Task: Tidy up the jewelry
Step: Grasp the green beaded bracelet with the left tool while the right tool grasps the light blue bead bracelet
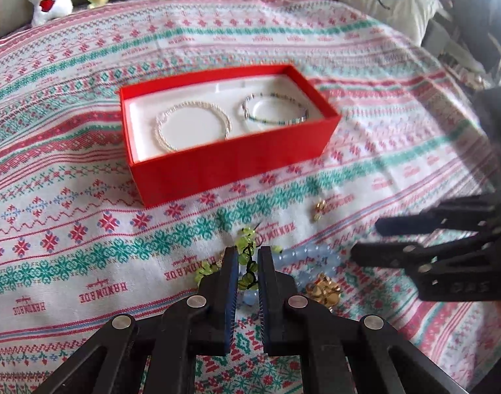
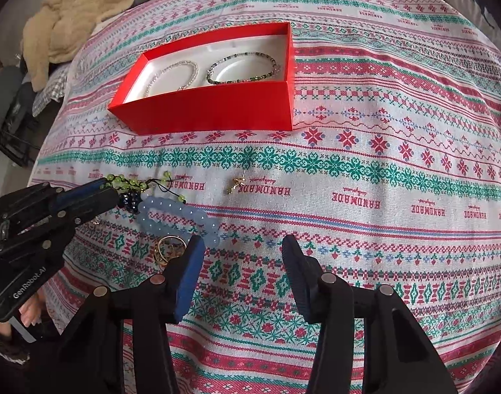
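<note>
Gripping a green bead bracelet (image 1: 245, 264) between nearly closed fingers, the left gripper (image 1: 247, 256) holds it just above a patterned blanket (image 1: 86, 229). Beside it lie a pale blue bead bracelet (image 2: 181, 218), gold rings (image 2: 168, 249) and a small gold earring (image 2: 235, 184). A red box (image 1: 230, 164) beyond already holds two bracelets. The right gripper (image 2: 242, 256) hovers with fingers partly apart, holding nothing. Next, the green bracelet likely needs lifting clear and carrying into the box.

Two bracelets (image 1: 194, 124) lie in the box (image 1: 230, 164).
</note>
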The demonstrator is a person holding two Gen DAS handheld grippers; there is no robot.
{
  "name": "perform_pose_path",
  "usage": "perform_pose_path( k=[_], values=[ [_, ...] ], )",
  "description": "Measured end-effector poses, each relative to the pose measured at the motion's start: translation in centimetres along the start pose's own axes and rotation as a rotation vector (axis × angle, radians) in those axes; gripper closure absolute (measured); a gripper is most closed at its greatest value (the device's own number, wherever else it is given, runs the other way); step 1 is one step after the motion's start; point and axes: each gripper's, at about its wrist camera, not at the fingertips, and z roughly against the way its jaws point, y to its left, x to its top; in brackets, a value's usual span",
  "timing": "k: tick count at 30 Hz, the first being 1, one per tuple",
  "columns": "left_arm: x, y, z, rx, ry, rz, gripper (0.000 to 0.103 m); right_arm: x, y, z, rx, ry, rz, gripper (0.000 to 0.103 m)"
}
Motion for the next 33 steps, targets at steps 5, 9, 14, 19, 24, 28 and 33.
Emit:
perform_pose_path(
  k=[5, 9, 14, 19, 24, 28, 33],
  values=[
    [0.6, 0.4, 1.7, -0.020, -0.048, 0.039, 0.097, 0.4, 0.2, -0.9, 0.045, 0.037, -0.033, 0.062],
    [0.8, 0.6, 2.2, -0.023, -0.061, 0.044, 0.097, 1.0, 0.5, -1.6, 0.038, 0.044, -0.043, 0.064],
    [0.7, 0.9, 2.4, -0.011, -0.058, 0.053, 0.097, 1.4, 0.8, -2.5, 0.031, 0.056, -0.056, 0.065],
    [0.4, 1.2, 2.1, -0.001, -0.037, 0.071, 0.097, 1.6, 1.8, -3.3, 0.010, 0.046, -0.013, 0.066],
    [0.1, 1.4, 1.7, 0.029, -0.017, 0.085, 0.097, 1.5, 3.1, -4.1, -0.030, 0.053, 0.046, 0.090],
    [0.0, 1.7, 1.5, 0.044, -0.002, 0.111, 0.097, 1.5, 3.3, -3.8, -0.049, 0.049, 0.056, 0.091],
    [0.1, 2.1, 1.6, 0.059, 0.000, 0.144, 0.097, 1.6, 3.0, -1.9, -0.019, 0.017, 0.031, 0.091]
  ],
)
